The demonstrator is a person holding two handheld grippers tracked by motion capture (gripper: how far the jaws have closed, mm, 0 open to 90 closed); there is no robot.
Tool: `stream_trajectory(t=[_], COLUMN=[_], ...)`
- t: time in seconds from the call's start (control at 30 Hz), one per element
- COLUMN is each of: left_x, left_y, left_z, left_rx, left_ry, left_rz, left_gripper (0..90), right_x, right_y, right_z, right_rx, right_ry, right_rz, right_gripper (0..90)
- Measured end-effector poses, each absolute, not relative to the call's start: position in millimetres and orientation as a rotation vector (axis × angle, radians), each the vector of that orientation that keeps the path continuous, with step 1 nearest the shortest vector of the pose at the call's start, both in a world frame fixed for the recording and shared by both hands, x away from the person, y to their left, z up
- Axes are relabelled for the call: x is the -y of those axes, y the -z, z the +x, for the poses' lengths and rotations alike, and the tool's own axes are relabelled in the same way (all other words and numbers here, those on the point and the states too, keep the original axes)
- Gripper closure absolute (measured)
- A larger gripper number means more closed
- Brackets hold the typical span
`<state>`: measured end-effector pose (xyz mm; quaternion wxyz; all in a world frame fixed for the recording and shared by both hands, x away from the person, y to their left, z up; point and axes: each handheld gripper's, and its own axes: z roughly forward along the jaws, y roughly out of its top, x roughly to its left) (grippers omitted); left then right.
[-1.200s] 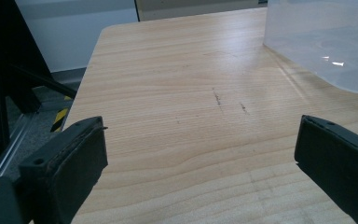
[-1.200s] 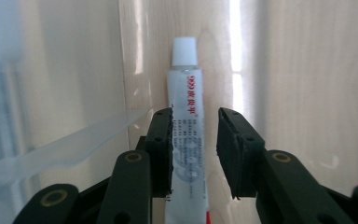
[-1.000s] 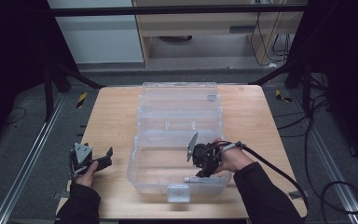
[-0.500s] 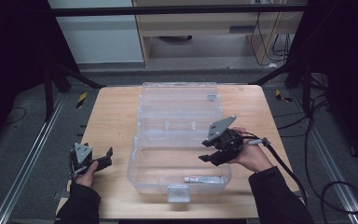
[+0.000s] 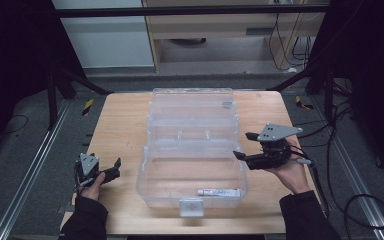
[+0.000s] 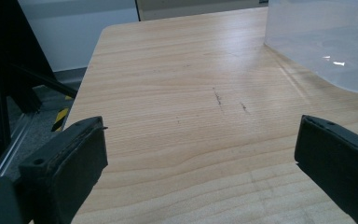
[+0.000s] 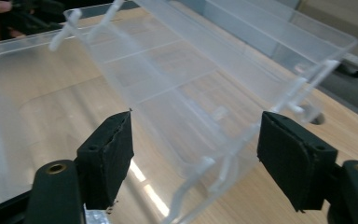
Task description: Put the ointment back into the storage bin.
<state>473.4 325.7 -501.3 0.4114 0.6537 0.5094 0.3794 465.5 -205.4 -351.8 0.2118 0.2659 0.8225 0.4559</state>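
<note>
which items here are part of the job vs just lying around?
In the job:
- clear plastic box, lid open
- white tube lying inside the box near its front wall
- right hand-held gripper, open, beside the box's right wall
- left hand-held gripper, open, resting on the table left of the box

Lying about:
- cables on the floor at right
- yellow-black striped piece on the floor at left

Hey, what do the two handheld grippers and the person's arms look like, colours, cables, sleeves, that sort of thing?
Both are black two-jaw grippers. The left gripper and the right gripper each carry a grey three-cornered plate on top. Their jaws end in thick, black, blocky rectangular pads. A black cable trails from the right gripper over the table edge. The person wears dark long sleeves.
</note>
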Motion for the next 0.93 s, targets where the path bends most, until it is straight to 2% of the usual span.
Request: stream_trajectory(t=[0.37,0.93], left_x=[-326,-327], left_y=[501,501], left_z=[473,473], left_rx=[-1.286,-1.287], left_ry=[-0.954,-0.951], left_rz=[1.64,1.637], left_gripper=[1.8,1.8], right_x=[248,310], right_y=[382,436], right_z=[466,474], right_rx=[-2.036,-1.75], right_ry=[-1.313,-1.283], right_rz=[1.043,1.393], right_gripper=[20.1,15.5])
